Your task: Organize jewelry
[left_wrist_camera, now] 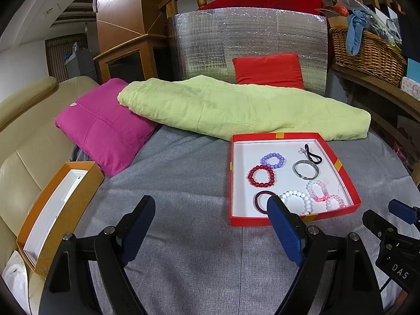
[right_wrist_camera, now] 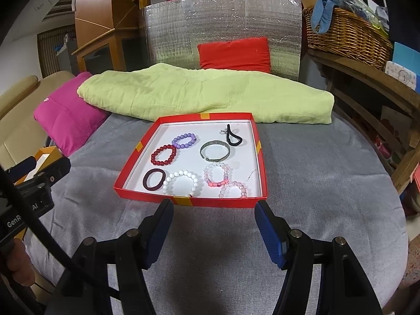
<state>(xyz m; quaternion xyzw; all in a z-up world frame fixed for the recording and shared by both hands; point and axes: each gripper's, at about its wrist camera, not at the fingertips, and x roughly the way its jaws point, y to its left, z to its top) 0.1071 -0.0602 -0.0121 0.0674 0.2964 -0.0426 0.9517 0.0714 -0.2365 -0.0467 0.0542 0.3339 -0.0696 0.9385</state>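
An open red tray [right_wrist_camera: 183,201] [left_wrist_camera: 275,135] with a white floor lies on the grey bedcover. Inside it lie a purple bead bracelet [right_wrist_camera: 184,141], a red bead bracelet [right_wrist_camera: 163,155], a metal bangle [right_wrist_camera: 215,151], a black hair tie [right_wrist_camera: 233,137], a maroon hair tie [right_wrist_camera: 153,180], and white [right_wrist_camera: 181,182] and pink [right_wrist_camera: 218,174] bead bracelets. My right gripper [right_wrist_camera: 214,206] stands open and empty just short of the tray's near wall. To the tray's left, my left gripper [left_wrist_camera: 210,202] is also open and empty. An open orange box [left_wrist_camera: 76,202] with a white lining lies further left.
A green quilt [left_wrist_camera: 236,107], a magenta pillow [left_wrist_camera: 105,128] and a red cushion [left_wrist_camera: 269,71] lie behind the tray, with a silver foil panel [left_wrist_camera: 249,39] at the back. A wicker basket [right_wrist_camera: 346,34] sits on a wooden shelf to the right. A beige sofa [left_wrist_camera: 26,141] borders the left.
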